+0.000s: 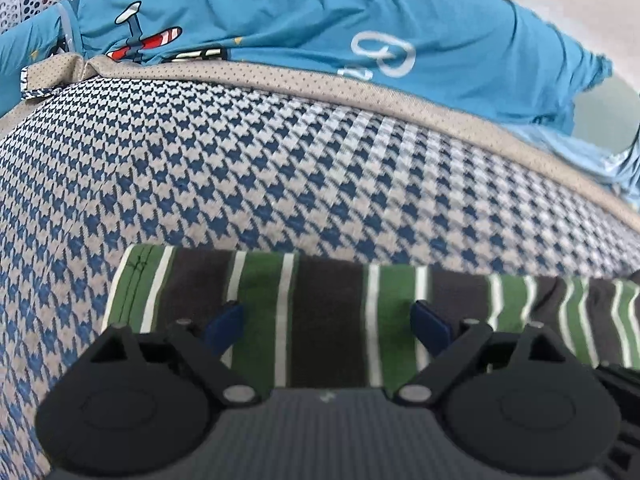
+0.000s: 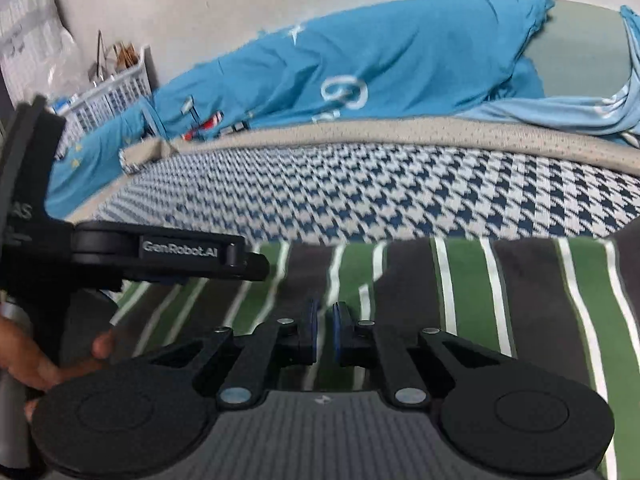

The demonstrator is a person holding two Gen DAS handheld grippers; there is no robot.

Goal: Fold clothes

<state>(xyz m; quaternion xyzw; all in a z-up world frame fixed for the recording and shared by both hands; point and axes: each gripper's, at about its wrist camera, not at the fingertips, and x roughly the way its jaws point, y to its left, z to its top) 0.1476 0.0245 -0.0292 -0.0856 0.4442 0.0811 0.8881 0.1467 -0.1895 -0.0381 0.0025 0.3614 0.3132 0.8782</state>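
A garment with green, dark grey and white stripes [image 1: 328, 320] lies flat on a blue-and-white houndstooth cloth [image 1: 240, 168]. My left gripper [image 1: 328, 322] is open, its blue pads spread wide just above the garment near its far edge. In the right wrist view the same striped garment [image 2: 500, 300] fills the foreground. My right gripper [image 2: 325, 330] has its jaws nearly together over the garment; whether cloth sits between the pads is hidden. The left gripper [image 2: 256, 268] shows side-on at the left, held by a hand.
A bright blue printed garment [image 1: 360, 40] lies crumpled beyond the houndstooth cloth's beige border [image 1: 320, 80]; it also shows in the right wrist view [image 2: 360, 68]. A white plastic basket [image 2: 112, 92] stands at the far left against a pale wall.
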